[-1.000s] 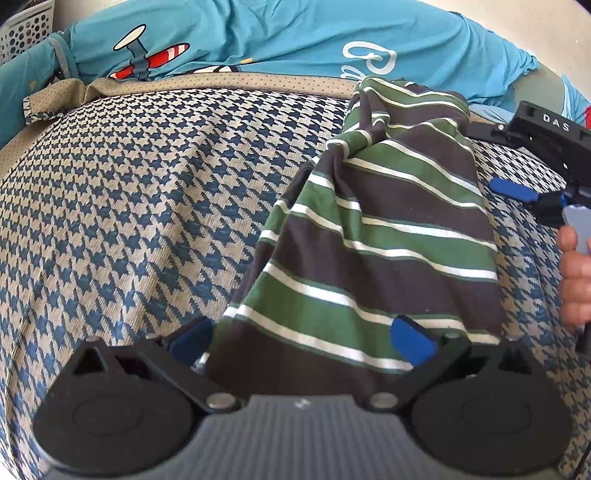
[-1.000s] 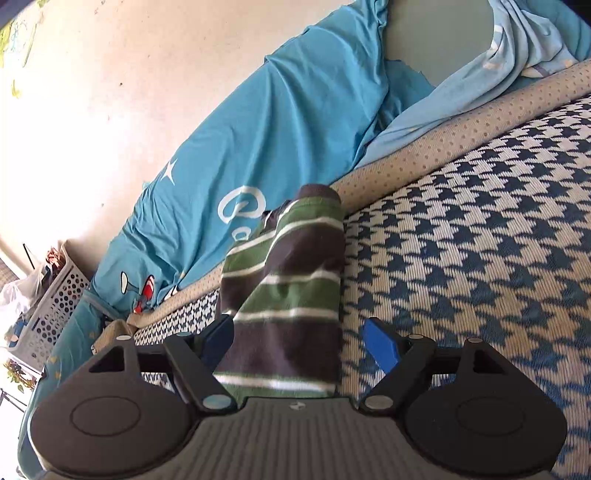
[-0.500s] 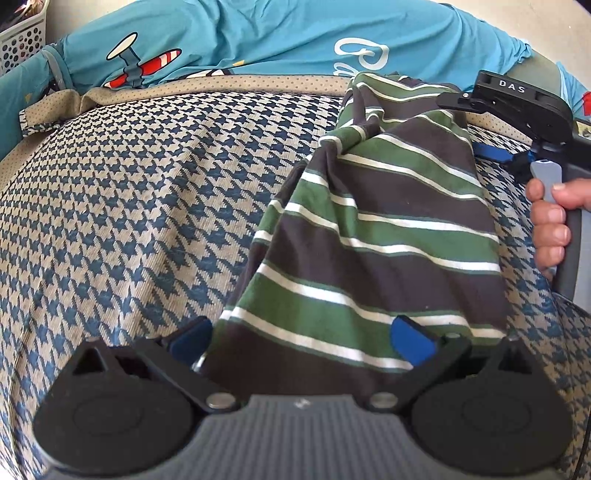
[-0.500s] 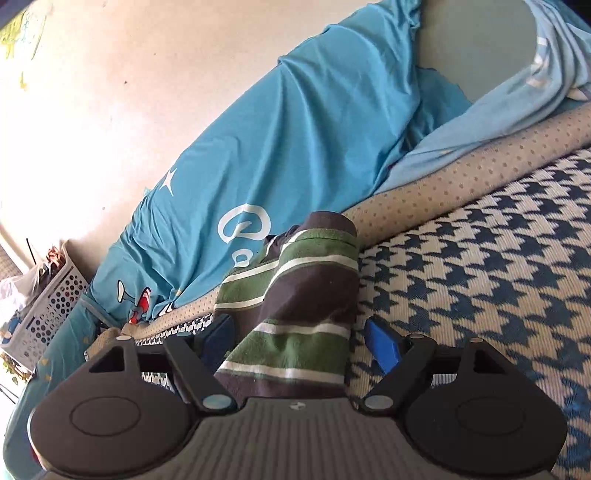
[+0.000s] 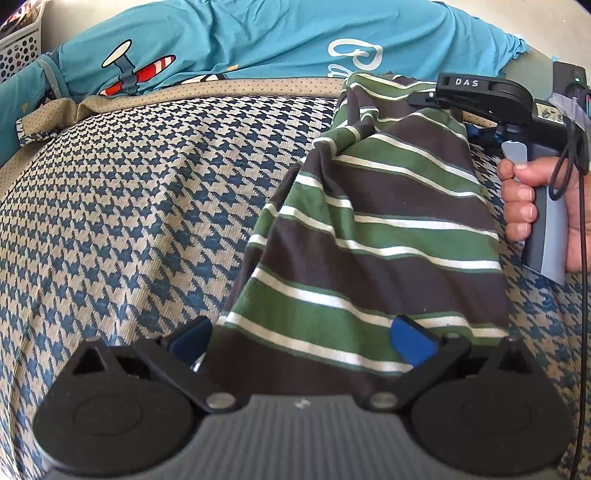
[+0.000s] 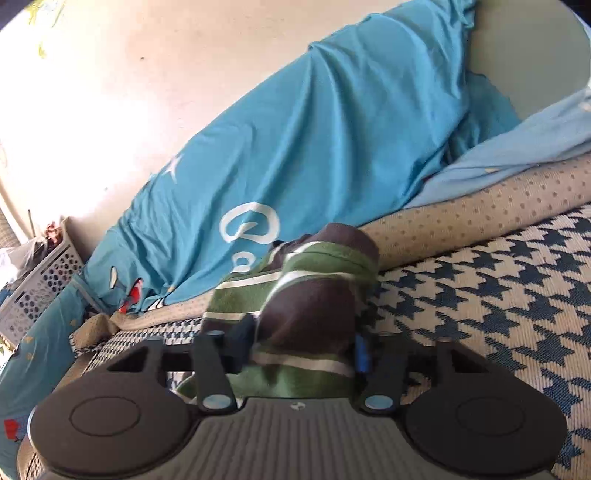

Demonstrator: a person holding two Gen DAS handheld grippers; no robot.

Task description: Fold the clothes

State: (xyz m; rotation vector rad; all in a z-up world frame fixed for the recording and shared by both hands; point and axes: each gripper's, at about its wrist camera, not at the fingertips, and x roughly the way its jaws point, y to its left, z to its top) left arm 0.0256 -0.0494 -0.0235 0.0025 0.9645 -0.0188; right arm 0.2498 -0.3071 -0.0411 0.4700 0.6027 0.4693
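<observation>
Nearest me, my left claw [image 5: 301, 341] stands wide open as before, its blue pads either side of the near hem of the striped shirt [image 5: 373, 236], pinching nothing; the shirt lies bunched lengthwise on the houndstooth bed [image 5: 140, 206]; further off, my right claw [image 6: 303, 345], open half a second ago, has now narrowed onto the far end of the shirt and I judge it grips the cloth; the hand [image 5: 535, 214] squeezes its handle; beyond, blue bedding [image 5: 277, 33] lies along the wall; so the far corner is secured and the near hem waits.
</observation>
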